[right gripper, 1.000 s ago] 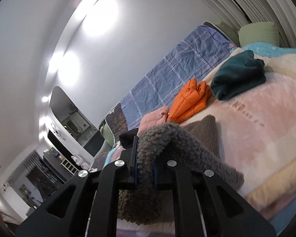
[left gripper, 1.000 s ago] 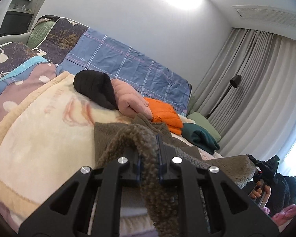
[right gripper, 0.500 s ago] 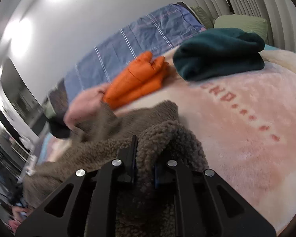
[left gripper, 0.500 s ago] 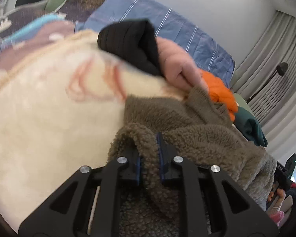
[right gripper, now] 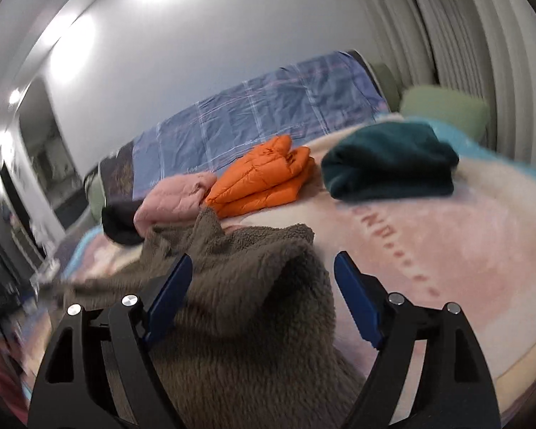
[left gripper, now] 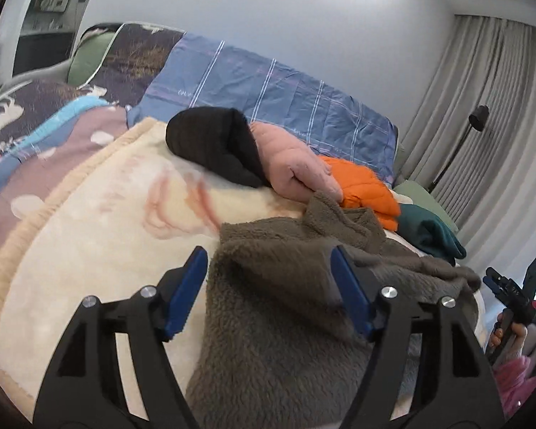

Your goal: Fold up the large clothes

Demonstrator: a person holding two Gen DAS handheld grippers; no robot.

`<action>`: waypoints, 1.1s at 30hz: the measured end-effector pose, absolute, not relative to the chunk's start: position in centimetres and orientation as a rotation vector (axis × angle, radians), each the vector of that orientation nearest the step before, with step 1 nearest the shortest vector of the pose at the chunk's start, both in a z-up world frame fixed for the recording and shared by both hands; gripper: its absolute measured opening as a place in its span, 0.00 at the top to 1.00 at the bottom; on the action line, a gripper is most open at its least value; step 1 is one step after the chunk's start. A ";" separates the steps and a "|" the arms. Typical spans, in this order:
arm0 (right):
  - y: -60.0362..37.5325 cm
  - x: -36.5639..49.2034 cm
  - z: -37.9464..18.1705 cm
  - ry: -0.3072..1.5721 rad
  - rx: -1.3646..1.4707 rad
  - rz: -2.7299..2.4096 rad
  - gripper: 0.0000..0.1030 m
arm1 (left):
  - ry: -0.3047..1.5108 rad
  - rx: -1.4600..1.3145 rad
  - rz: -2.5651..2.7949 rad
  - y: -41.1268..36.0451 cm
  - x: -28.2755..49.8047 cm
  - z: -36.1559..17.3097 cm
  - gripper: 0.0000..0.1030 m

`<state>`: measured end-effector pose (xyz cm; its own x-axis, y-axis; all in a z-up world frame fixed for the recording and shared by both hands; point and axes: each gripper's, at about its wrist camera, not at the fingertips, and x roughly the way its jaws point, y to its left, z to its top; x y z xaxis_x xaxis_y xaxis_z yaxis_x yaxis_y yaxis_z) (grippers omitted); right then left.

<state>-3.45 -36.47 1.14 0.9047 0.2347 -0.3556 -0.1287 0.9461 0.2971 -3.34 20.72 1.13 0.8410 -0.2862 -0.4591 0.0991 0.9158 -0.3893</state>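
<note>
L gripper (left gripper: 269,268) & R gripper (right gripper: 262,275): both jaws wide; brown fleece (left gripper: 286,304) lies loose between them on blanket (left gripper: 89,243).

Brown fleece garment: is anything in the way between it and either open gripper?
Nothing visible. The brown fleece garment lies on the cream blanket directly between the open fingers of the left gripper and of the right gripper. The pink jacket and orange jacket sit beyond it.
</note>
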 end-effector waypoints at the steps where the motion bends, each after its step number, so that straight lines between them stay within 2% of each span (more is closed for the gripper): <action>1: -35.9 -3.7 1.1 0.408 0.221 0.198 0.20 | 0.533 -0.346 -0.233 20.2 -3.8 1.4 0.31; 12: -28.0 -1.7 -1.6 0.482 -0.331 0.224 0.17 | 0.630 0.164 -0.301 11.4 -2.0 -0.4 0.29; 16: -28.9 1.4 -0.9 0.460 -0.316 0.170 0.19 | 0.613 0.215 -0.297 11.4 1.5 -0.9 0.28; 17: -29.4 2.5 -0.5 0.444 -0.293 0.150 0.22 | 0.598 0.211 -0.301 11.4 2.5 -0.7 0.34; 18: -30.2 4.0 0.0 0.435 -0.249 0.130 0.33 | 0.577 0.213 -0.264 11.5 4.2 -0.4 0.43; 19: -31.1 5.8 0.4 0.451 -0.189 0.100 0.38 | 0.583 0.209 -0.202 11.8 6.1 -0.5 0.62; 20: -32.0 7.1 0.5 0.478 -0.130 0.089 0.43 | 0.603 0.181 -0.160 12.4 7.6 -0.7 0.69; 22: -34.4 10.4 0.1 0.588 0.060 0.118 0.51 | 0.666 0.012 -0.135 14.8 10.9 -1.5 0.70; 24: -35.4 11.7 -0.6 0.655 0.129 0.131 0.53 | 0.731 -0.120 -0.176 16.7 12.3 -2.7 0.71; 25: -35.6 11.7 -0.7 0.660 0.133 0.154 0.53 | 0.742 -0.153 -0.215 17.0 12.4 -2.9 0.69; 28: -36.2 11.4 -0.5 0.650 0.126 0.251 0.44 | 0.727 -0.179 -0.329 17.1 11.5 -2.8 0.39; 33: -35.1 12.5 1.1 0.654 0.080 0.341 0.30 | 0.761 -0.124 -0.418 15.6 13.4 -2.6 0.32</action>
<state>12.54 -35.13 1.09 0.7400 0.3359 -0.5828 -0.2859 0.9413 0.1795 13.36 15.65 -2.60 0.6464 -0.4108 -0.6429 0.3221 0.9108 -0.2581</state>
